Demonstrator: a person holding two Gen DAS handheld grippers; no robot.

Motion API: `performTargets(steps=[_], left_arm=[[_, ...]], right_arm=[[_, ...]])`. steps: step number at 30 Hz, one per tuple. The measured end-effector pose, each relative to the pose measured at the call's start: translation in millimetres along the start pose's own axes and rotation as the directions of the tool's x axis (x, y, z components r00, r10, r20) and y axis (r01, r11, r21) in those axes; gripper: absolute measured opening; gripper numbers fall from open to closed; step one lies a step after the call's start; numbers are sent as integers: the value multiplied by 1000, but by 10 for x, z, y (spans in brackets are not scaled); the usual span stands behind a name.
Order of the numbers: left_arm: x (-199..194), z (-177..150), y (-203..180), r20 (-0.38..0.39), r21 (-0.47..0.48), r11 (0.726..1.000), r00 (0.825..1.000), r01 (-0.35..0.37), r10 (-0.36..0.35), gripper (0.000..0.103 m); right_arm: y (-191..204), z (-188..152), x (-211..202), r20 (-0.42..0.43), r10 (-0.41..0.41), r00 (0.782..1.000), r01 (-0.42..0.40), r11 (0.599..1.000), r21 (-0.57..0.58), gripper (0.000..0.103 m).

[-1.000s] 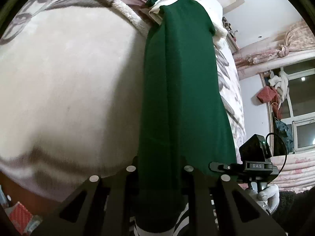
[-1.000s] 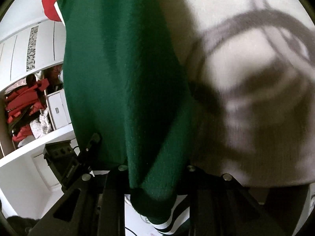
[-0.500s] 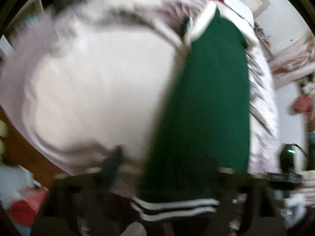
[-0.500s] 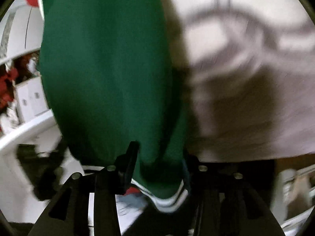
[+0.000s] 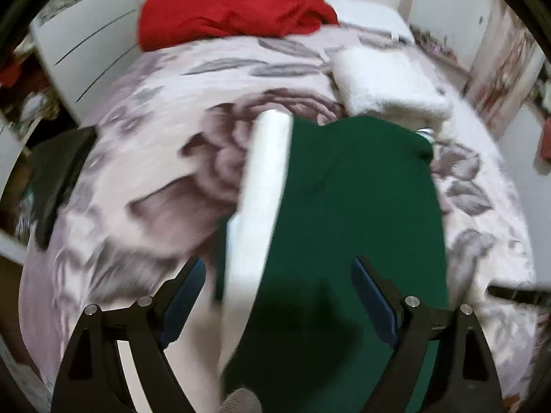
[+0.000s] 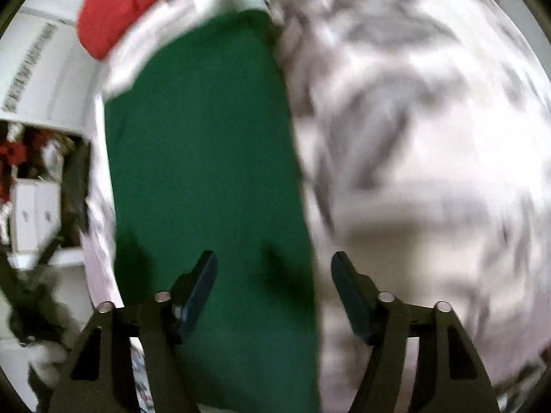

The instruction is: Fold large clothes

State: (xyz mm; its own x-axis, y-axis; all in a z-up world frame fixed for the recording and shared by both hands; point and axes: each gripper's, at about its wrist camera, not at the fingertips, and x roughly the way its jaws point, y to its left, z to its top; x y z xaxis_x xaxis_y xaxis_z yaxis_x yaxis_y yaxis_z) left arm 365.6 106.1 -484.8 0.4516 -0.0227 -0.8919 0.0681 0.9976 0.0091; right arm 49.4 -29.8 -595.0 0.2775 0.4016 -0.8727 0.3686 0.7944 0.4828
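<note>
Left tongs (image 5: 278, 296) agape, green garment (image 5: 351, 223) below

Long dark green folded garment (image 5: 351, 227) fills centre of left wrist frame, white band (image 5: 261, 206) along its left edge. Bare floral plush blanket (image 5: 144, 186) left and right: free passage. Red fabric heap (image 5: 234, 3) blocks top; white fluffy folded piece (image 5: 382, 82) upper right.

Right wrist frame: blanket (image 6: 430, 172) open on right, white cabinet (image 6: 38, 69) bounds left.

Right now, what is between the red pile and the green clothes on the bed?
In the left wrist view, the flowered blanket and a fluffy white folded piece lie between the red pile and the green garment.
</note>
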Motion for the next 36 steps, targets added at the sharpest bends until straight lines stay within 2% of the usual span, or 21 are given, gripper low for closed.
performTargets(steps=[1,2,4,6,9,11,15,18,22,25,27,29,31,33,34,35,36], left_arm=[[195,112,-64,-14,16,1000,1000,-26,27,86],[348,202,-91,-28,28,998,998,-60,61,86],[637,337,-45,-69,15,994,992,-106,107,86],[837,410,91,-109,-42,994,990,-99,94,88],[990,394,259,-136,-118,990,989,-76,60,88],[1108,403,292,-148,-150,986,988,-68,45,88],[1274,431,348,-158,-192,979,987,-63,32,95],[1422,496,428,-170,-225,972,985,-60,21,97],[1338,506,593,-175,-301,954,983,-8,-47,96],[865,446,739,-120,-308,951,991,25,-65,96],[524,328,877,-80,-324,945,994,42,-72,96],[261,127,1017,-63,-356,930,991,88,-118,96],[232,-133,1082,-104,-397,900,966,179,-238,95],[344,-332,1054,-140,-421,876,937,235,-319,94],[463,-451,987,-163,-418,866,915,275,-369,89],[530,-462,941,-179,-406,875,915,265,-360,69],[581,-500,904,-195,-373,902,932,218,-305,59]], right_arm=[[18,245,38,13,17,1000,-18,1000,7,46],[28,537,110,19,58,998,-59,998,18,39],[9,1059,324,9,115,993,-115,993,22,39],[126,1587,548,2,115,993,-115,993,11,40],[194,2196,877,-7,108,994,-108,994,-5,39],[196,2532,1090,2,81,997,-81,997,2,39],[123,2922,1640,-37,39,999,-38,999,35,40],[147,2953,1855,-55,-24,998,24,1000,-17,45],[128,3059,1906,-102,1,995,-4,1000,-21,47],[56,3052,1715,-129,60,990,-60,998,4,50],[-7,2943,1431,-120,107,987,-106,994,15,51],[-79,2710,1134,-98,146,984,-147,989,-2,58],[-166,2404,923,-91,164,982,-165,986,-13,60],[-291,2021,892,-124,177,976,-175,984,23,60],[-340,1834,941,-155,179,971,-174,984,49,60],[-371,1633,1012,-189,181,965,-171,983,69,60],[-377,1470,1079,-210,172,962,-158,984,83,60]])
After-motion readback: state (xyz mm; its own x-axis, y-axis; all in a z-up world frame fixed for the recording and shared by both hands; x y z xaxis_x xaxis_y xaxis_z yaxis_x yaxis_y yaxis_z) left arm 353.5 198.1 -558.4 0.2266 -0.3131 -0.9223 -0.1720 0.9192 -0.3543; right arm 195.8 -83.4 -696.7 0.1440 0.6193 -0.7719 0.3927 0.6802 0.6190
